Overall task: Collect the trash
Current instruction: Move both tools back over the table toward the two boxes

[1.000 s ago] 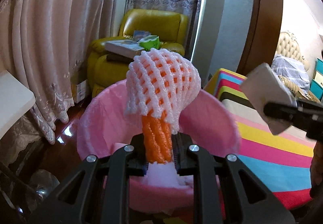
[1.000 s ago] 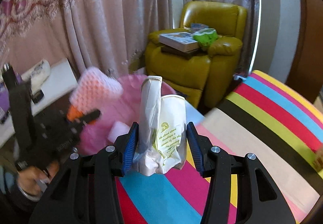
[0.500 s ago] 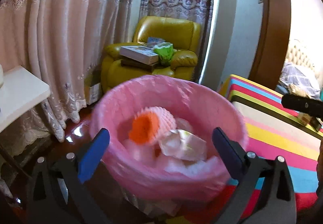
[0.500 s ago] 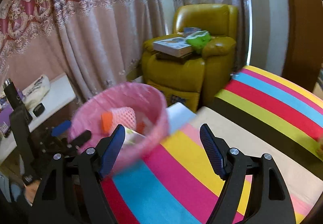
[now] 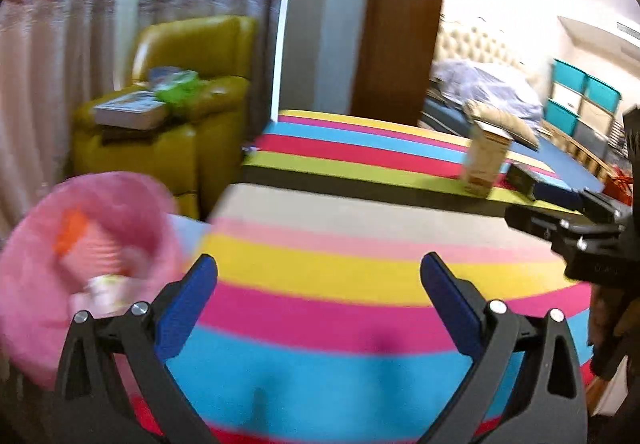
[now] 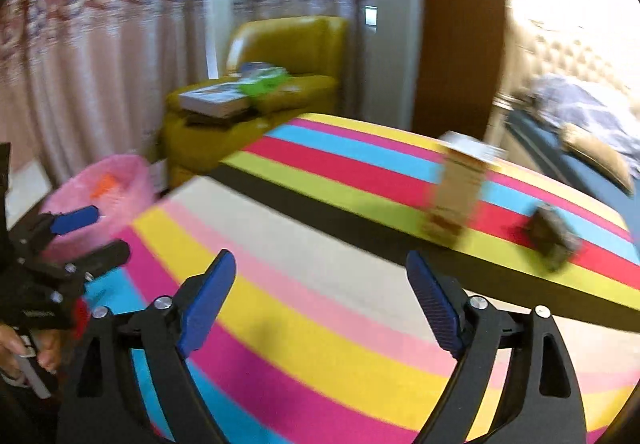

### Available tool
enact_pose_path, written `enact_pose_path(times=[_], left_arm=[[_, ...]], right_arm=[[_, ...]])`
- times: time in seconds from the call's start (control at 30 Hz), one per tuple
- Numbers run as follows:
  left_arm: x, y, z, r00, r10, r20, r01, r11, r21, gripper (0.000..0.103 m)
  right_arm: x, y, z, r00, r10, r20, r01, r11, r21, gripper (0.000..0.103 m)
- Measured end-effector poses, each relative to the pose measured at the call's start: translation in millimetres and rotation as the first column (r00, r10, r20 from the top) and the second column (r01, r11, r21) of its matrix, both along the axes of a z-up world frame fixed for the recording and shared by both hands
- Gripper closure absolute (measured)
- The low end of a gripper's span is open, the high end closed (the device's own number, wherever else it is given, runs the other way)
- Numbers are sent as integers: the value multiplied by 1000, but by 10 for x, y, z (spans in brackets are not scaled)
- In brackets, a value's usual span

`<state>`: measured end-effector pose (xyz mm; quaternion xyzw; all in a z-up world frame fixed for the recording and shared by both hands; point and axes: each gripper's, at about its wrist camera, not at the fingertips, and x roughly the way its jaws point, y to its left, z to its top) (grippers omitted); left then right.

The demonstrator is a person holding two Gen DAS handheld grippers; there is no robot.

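Left wrist view | left gripper (image 5: pixel 318 292) wide open, empty | right gripper (image 6: pixel 320 284) opening, empty | pink bin (image 5: pixel 36 284) holding trash lies left of both | carton (image 5: pixel 486 158) ahead, well apart

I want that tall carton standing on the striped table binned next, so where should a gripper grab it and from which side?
Probably take the carton across its narrow upright body, about mid-height, coming in level from the near table edge. It stands upright with flat sides, so pads can close on two opposite faces. The right gripper is empty, its jaws opening. The frames are blurred, so its exact faces are unclear.
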<state>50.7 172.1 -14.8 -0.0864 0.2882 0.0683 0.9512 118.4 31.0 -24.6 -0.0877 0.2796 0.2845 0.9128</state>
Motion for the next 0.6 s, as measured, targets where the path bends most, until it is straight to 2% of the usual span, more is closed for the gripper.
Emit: enact_pose_path(times=[0.1, 0.2, 0.3, 0.4, 0.43, 0.6], left_arm=[[337, -296, 3, 999, -41, -12, 41, 999, -27, 5], [718, -639, -7, 996, -79, -34, 78, 996, -37, 5], [1090, -979, -77, 993, -105, -52, 105, 994, 6, 5], [1354, -1230, -210, 988, -128, -90, 133, 990, 52, 5], [1470, -1308, -270, 980, -143, -135, 152, 987, 58, 5], [1681, -1400, -435, 958, -158, -241, 175, 983, 51, 6]], right_arm=[[206, -440, -58, 995, -97, -22, 97, 995, 14, 20], [445, -864, -130, 977, -206, -53, 207, 978, 21, 19], [688, -1232, -169, 954, -291, -72, 293, 956, 22, 19], [989, -1463, -218, 936, -340, -92, 341, 940, -9, 18], [1091, -1520, -251, 931, -350, -98, 350, 937, -25, 18], [1643, -1535, -361, 918, -369, -145, 357, 929, -100, 18]])
